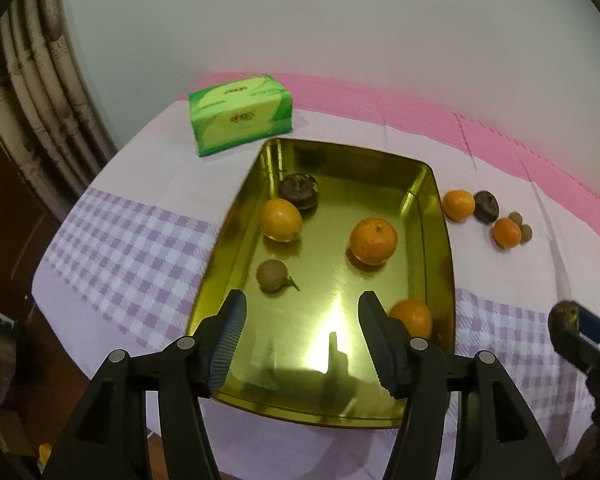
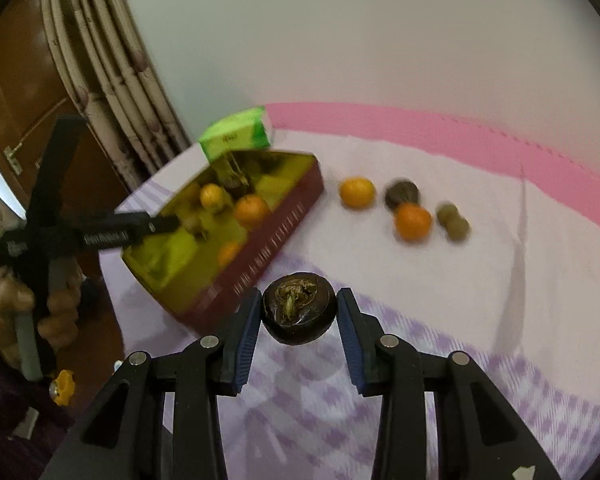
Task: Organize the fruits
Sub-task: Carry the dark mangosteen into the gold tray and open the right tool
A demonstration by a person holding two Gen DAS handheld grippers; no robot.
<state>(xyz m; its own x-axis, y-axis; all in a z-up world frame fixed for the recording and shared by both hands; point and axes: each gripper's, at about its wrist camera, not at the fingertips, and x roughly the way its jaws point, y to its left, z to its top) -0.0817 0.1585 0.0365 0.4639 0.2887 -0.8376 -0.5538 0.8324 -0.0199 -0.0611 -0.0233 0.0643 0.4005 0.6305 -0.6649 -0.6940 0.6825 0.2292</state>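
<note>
Right gripper (image 2: 297, 320) clamped on dark fruit (image 2: 299, 309) beside tray (image 1: 440, 216) near edge; left gripper (image 1: 302, 344) parted, empty, over tray. Five fruits were in tray; five loose fruits (image 1: 458, 205) remained on tablecloth (image 1: 132, 232) beyond tray's right edge.

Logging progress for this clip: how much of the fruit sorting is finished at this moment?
Roughly half. Done: five fruits lie in the gold tray, namely three oranges, a dark fruit and a small brown one. In hand: the right gripper holds another dark fruit in its jaws, above the cloth beside the tray. Left: two oranges, one dark fruit and two small brown fruits on the tablecloth. The left gripper is open and empty.
</note>
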